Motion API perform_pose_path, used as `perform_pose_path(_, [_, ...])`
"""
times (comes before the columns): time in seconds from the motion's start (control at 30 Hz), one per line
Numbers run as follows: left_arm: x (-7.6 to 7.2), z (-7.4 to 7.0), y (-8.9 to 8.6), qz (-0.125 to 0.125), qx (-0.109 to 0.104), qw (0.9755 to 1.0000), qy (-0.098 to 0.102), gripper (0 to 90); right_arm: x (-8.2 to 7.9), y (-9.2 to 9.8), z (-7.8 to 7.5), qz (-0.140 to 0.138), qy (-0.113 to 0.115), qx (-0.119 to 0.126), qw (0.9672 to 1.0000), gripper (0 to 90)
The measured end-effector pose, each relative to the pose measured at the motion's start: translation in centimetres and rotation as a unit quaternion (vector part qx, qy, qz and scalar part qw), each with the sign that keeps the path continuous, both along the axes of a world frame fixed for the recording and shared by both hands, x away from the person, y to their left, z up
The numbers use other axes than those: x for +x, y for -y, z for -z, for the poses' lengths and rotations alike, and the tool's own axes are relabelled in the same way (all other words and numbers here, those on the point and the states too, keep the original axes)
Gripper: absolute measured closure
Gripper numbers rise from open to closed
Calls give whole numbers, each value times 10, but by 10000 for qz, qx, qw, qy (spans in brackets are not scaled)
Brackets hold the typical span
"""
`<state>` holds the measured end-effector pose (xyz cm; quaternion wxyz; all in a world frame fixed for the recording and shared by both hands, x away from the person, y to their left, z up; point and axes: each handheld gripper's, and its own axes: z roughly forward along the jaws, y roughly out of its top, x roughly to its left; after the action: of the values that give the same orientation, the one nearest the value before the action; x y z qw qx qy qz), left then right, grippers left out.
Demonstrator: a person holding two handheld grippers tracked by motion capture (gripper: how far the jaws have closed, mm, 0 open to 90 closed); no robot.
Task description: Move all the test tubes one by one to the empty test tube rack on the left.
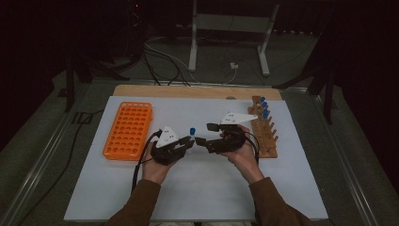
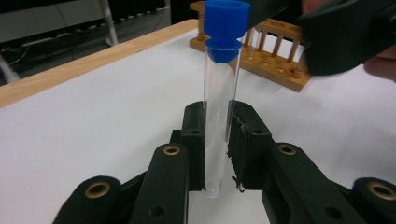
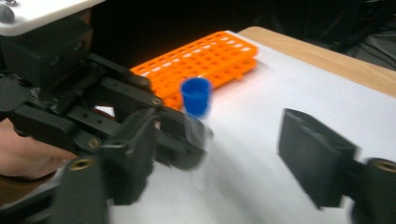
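Left tool [image 2: 217, 140] clamps tube [image 2: 220, 107] (blue-capped), upright

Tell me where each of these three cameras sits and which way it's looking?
High view: above the person's side, looking forward and down on the white table; both forearms and hands show, with the left tool and right tool.
Left gripper view: rides the left tool, looking along its jaws, clamped on the blue-capped tube, toward the wooden rack.
Right gripper view: rides the right tool, looking along its open jaws at the orange rack.
Shared: all show the tube.
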<state>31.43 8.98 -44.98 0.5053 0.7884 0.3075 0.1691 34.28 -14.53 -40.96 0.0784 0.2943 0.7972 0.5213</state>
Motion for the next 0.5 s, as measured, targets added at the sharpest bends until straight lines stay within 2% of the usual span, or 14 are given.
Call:
perform_pose_path(0.13, [0,-1,-10,-138,-91,9999,-35,777,-1,10,2,336,181,-221,9990,100])
perform_pose_path(0.23, [-1,-4,-18,-218,-146,9997,-14,777,-2,15,4,455,254,-297,9982,72])
perform_pose_path(0.3, [-3,-7,-27,-319,-238,9992,0,777,-3,22,7,603,341,-454,9966,36])
perform_pose_path(0.37, [-4,-8,-30,-345,-263,9991,16,777,-4,28,10,696,394,-488,9956,26])
perform_pose_path(0.5, [-7,-12,-47,-529,-368,9979,15,777,-6,42,15,877,364,-460,9944,16])
